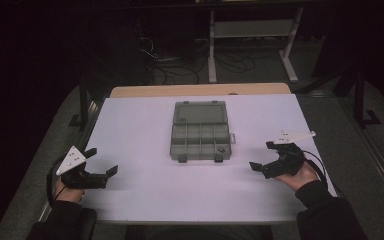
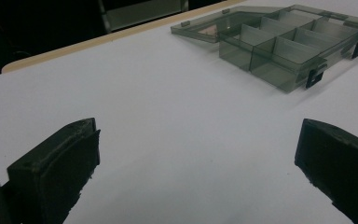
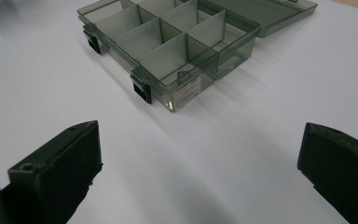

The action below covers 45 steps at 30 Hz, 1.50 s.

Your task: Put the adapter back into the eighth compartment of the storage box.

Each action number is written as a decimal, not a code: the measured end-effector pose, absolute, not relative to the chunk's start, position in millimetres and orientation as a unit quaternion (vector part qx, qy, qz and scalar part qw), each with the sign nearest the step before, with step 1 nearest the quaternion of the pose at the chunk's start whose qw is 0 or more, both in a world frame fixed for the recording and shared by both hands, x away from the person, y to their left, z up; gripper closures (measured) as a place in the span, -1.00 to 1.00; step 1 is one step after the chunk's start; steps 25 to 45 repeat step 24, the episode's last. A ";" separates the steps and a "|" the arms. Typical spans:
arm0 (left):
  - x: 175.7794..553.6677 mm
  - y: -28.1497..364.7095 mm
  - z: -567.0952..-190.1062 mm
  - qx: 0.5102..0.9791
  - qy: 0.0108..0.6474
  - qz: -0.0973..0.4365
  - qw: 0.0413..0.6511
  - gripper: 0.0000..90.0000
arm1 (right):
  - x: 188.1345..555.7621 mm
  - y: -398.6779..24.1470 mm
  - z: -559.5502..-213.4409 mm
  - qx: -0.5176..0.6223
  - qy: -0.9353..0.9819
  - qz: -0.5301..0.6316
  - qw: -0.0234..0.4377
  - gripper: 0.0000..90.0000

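A smoky clear compartment box [image 1: 200,131] lies open mid-table on the white sheet [image 1: 145,185], lid flat behind it. The left gripper [image 1: 101,161] and right gripper [image 1: 261,155] rest near the front corners, jaws spread wide, empty. Something small and dark, perhaps a part, sits in the box's front right cell.

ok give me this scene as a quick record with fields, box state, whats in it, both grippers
surface: white table
box: grey see-through compartment box, mid-table, lid open and lying flat on the far side
latches: two dark latches on the near edge
contents: one small dark item in the near right compartment; other compartments look empty
left gripper: open, holds nothing, left of the box and apart from it
right gripper: open, holds nothing, right of the box and apart from it
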<state>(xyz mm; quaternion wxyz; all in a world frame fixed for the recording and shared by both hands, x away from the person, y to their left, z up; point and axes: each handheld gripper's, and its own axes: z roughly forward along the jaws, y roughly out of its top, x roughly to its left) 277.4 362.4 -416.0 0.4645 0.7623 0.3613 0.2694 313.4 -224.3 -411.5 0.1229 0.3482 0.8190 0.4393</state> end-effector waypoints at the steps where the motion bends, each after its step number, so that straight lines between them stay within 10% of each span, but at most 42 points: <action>1: 277.5 362.4 -416.0 0.762 0.361 0.269 0.465 -1.00 | 312.1 -225.2 -412.4 0.348 0.819 0.439 0.126 -1.00; 45: 277.3 362.8 -416.1 0.763 0.362 0.269 0.464 -1.00 | 296.8 -244.6 -420.6 0.364 0.802 0.446 0.158 -1.00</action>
